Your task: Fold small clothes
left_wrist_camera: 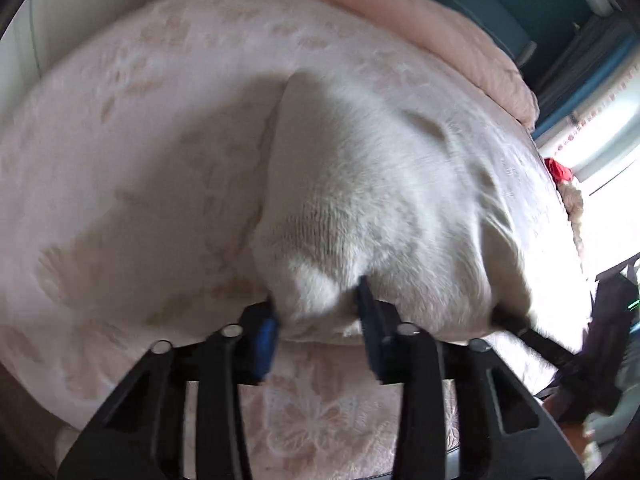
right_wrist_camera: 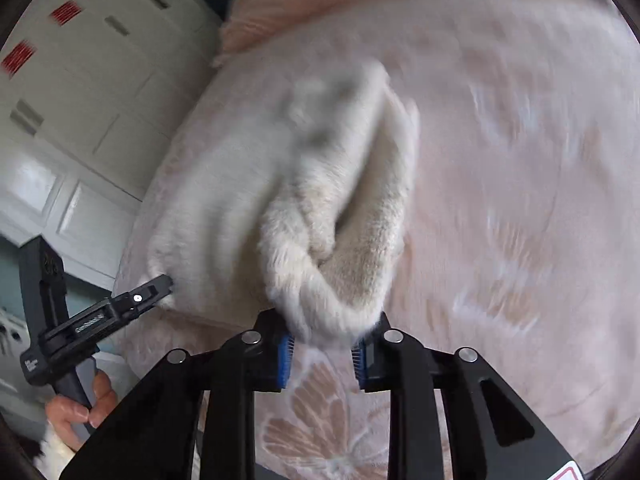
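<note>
A white fleece garment (left_wrist_camera: 360, 208) lay on the bed (left_wrist_camera: 140, 140), over a pale pink bedspread printed with flowers, its near hem lifted off the cover at two places. The left claw (left_wrist_camera: 320, 312) stood narrow, its two blue-padded fingers (left_wrist_camera: 266, 336) pinched on a bunched fold of the garment's near edge; fabric filled the gap between them. The right claw (right_wrist_camera: 324, 344) was likewise narrow and gripped a thick roll of the same fleece, which bulged up and over its blue pads (right_wrist_camera: 285, 360). In the right wrist view the left claw showed at the garment's other near corner, toward the bed's left edge, with a person's hand (right_wrist_camera: 80, 408) wrapped round its grey handle. The rest of the garment trailed away from both claws toward the middle of the bed, loosely creased and partly doubled over. A folded pink blanket (left_wrist_camera: 440, 28) lay along the far edge of the bed. Both views were blurred.
</note>
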`<state>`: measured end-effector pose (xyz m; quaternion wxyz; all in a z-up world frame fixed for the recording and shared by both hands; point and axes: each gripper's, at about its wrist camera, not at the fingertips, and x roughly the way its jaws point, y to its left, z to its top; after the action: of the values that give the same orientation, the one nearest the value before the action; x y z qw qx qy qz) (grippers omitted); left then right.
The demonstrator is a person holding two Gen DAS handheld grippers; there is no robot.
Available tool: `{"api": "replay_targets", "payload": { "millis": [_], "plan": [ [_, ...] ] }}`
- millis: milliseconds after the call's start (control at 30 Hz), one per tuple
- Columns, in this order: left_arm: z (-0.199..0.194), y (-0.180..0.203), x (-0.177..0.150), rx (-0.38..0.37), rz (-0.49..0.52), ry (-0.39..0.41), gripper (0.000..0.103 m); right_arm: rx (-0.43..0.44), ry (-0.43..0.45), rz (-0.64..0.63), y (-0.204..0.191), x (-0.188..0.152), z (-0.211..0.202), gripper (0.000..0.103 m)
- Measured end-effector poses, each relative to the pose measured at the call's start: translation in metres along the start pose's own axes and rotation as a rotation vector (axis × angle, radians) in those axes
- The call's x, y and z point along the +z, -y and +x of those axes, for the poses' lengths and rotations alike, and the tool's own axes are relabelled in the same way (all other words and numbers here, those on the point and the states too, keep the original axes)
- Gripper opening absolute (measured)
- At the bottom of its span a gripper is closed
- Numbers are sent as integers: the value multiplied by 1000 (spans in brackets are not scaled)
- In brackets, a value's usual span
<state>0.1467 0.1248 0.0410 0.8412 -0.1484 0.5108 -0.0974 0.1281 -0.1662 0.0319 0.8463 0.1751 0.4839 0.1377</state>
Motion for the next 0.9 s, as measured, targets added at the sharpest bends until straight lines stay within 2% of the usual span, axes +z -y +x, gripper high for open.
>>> {"api": "replay_targets", "payload": {
  "millis": [67,100,133,200,233,300,400,467,500,600,667,700,733,900],
  "plan": [
    [-6,2,1,5,17,8,31,-30,50,-72,-13,5,-22,21],
    [-3,1,-1,12,18,-4,31,-30,40,-77,-10,4,-22,21],
    [4,0,-4,23,25,-24,32,-29,-7,-60,-1,-2,-11,23],
    [29,-4,-14,72,38,-82,37,-57,-156,-6,23,-20,28,29],
    [33,-5,-18,74,36,-87,41,-30,-174,46,35,-30,35,31],
    [21,-3,-20,82,28,-61,45,11,-121,124,41,-33,16,31],
    [-15,11,-16,131,94,21,43,-72,-14,36,19,-22,-25,30],
    [-37,29,-12,154,164,88,43,-106,62,-32,-1,-11,-44,18],
    [-37,33,-8,160,180,97,43,-111,83,-61,-12,-6,-48,8],
    [-18,47,-1,180,221,74,44,-127,67,-129,-30,7,-29,7],
    [15,44,0,228,231,0,45,-168,-51,-146,-23,7,10,7],
    [31,40,-1,247,224,-37,46,-162,-103,-131,-17,3,30,3],
    [32,37,-5,257,221,-34,48,-134,-118,-111,-13,0,37,3],
    [13,43,-5,262,234,-18,46,-154,-16,-125,-37,7,-10,9]
  ]
}}
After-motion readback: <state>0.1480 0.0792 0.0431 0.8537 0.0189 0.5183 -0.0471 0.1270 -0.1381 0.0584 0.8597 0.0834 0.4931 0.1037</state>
